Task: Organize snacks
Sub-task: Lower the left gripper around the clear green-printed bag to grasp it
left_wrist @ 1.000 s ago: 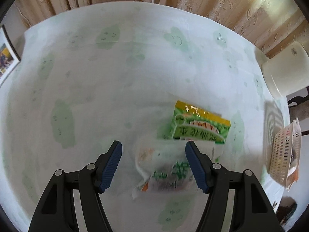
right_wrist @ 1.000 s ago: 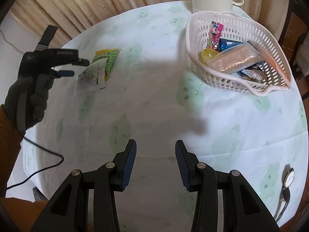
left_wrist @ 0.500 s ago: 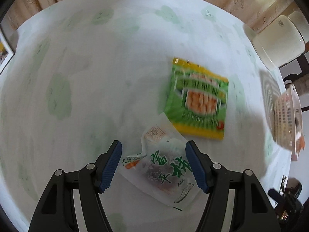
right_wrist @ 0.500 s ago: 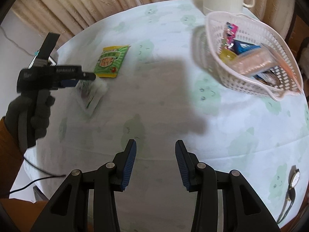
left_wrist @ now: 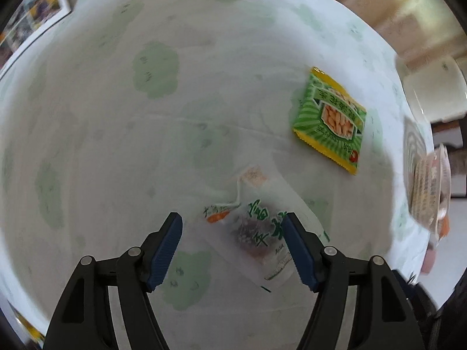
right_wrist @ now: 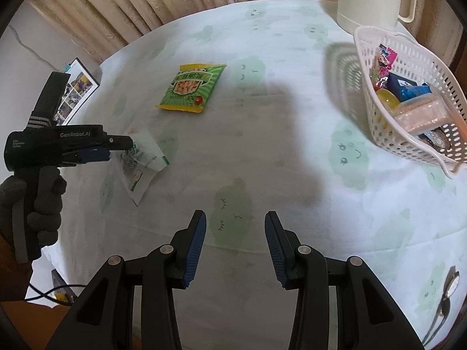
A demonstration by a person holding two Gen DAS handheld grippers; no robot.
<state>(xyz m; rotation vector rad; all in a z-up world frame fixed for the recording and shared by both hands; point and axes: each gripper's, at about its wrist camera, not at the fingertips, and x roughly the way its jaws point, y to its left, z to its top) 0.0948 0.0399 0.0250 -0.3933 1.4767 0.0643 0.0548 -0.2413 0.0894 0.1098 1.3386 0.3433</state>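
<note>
A: Left wrist view: why is the left gripper (left_wrist: 232, 233) spread over that white snack pouch (left_wrist: 256, 234) at lower centre?

B: The jaws straddle it without touching, probably lining up a pinch. The green packet (left_wrist: 331, 119) lies apart, upper right.

A: And the right gripper (right_wrist: 235, 245)?

B: Parted and empty at bottom centre. The basket (right_wrist: 379, 132), right edge, looks like the destination.

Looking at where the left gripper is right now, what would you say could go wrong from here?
The left gripper is open over the flat white snack bag; closing may pinch tablecloth or slide off the thin film. The basket is already crowded, so another bag might sit high and slip out.
</note>
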